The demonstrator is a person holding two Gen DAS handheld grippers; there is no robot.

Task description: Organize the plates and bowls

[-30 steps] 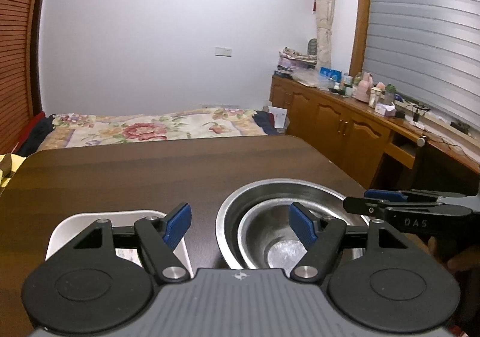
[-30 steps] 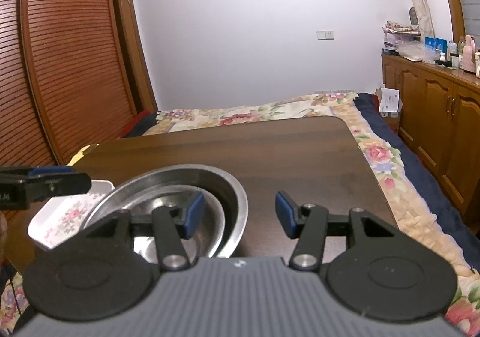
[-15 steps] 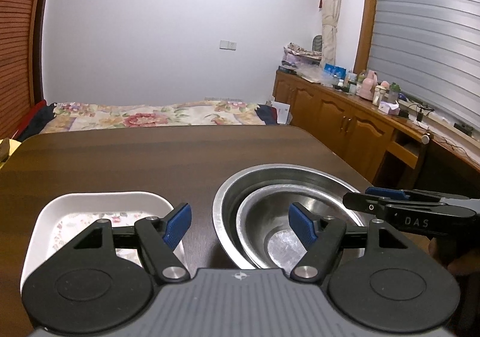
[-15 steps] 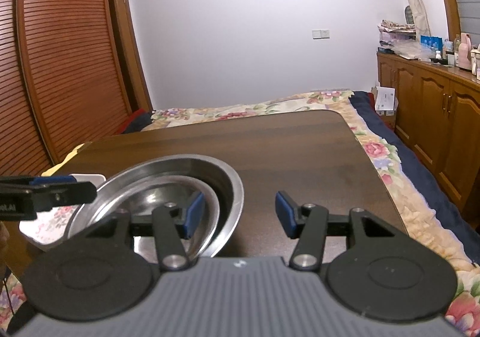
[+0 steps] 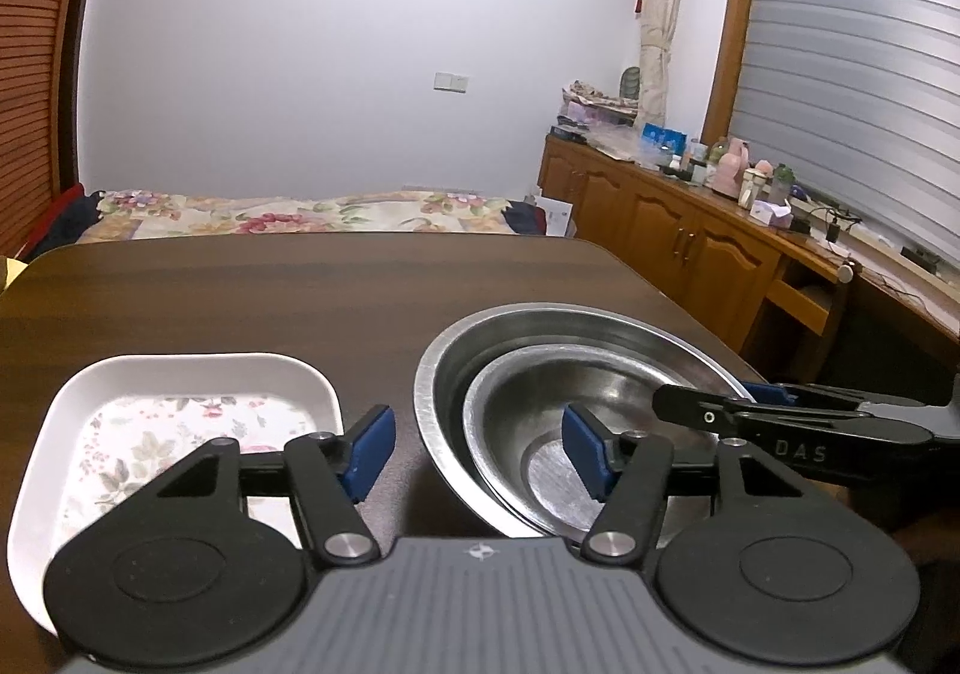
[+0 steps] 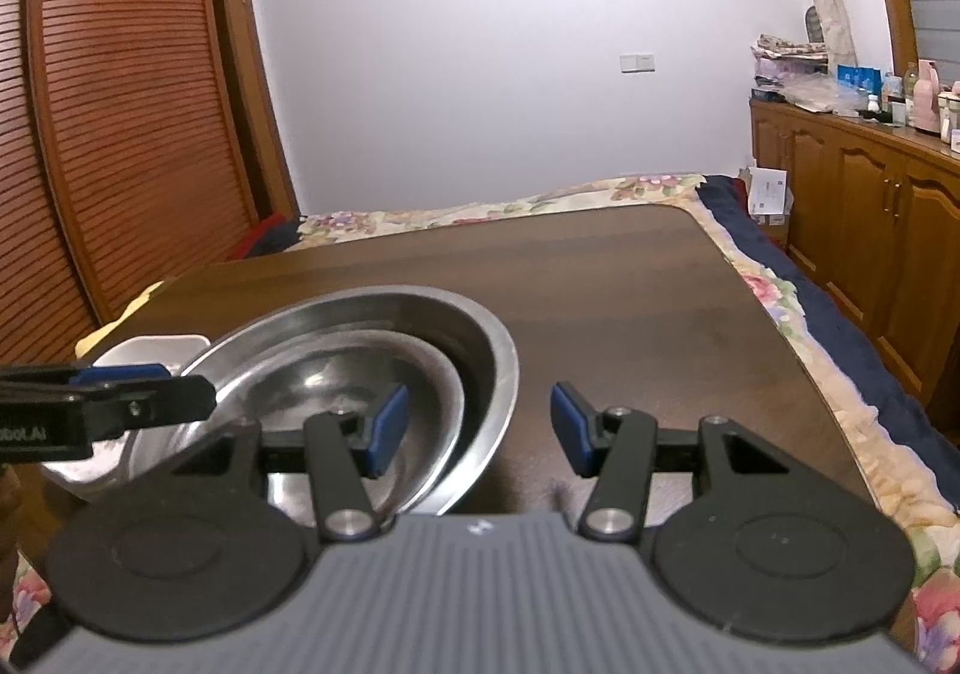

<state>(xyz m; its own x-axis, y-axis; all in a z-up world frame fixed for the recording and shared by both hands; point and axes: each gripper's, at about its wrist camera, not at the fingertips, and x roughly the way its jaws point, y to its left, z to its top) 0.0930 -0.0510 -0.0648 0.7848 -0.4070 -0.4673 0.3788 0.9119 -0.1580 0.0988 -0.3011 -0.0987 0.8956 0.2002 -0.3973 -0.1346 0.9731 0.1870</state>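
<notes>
A large steel bowl [image 5: 540, 326] sits on the dark wooden table [image 5: 300, 290] with a smaller steel bowl [image 5: 528, 410] nested inside it. A white square plate with a floral print [image 5: 180, 422] lies to its left. My left gripper [image 5: 477, 452] is open and empty, straddling the gap between the plate and the bowls. My right gripper [image 6: 477, 428] is open and empty, straddling the large bowl's [image 6: 420, 314] right rim; the smaller bowl [image 6: 336, 374] and the plate [image 6: 150, 347] show there too. The right gripper also shows from the side in the left wrist view [image 5: 780, 422].
A bed with a floral cover [image 5: 300, 209] lies beyond the table's far edge. Wooden cabinets with bottles on top [image 5: 690, 230] run along the right wall. A slatted wooden wardrobe [image 6: 120, 134] stands at the left.
Both grippers have pulled back and risen a little. More of the white plate and of the bowls shows now. Both stay open.
</notes>
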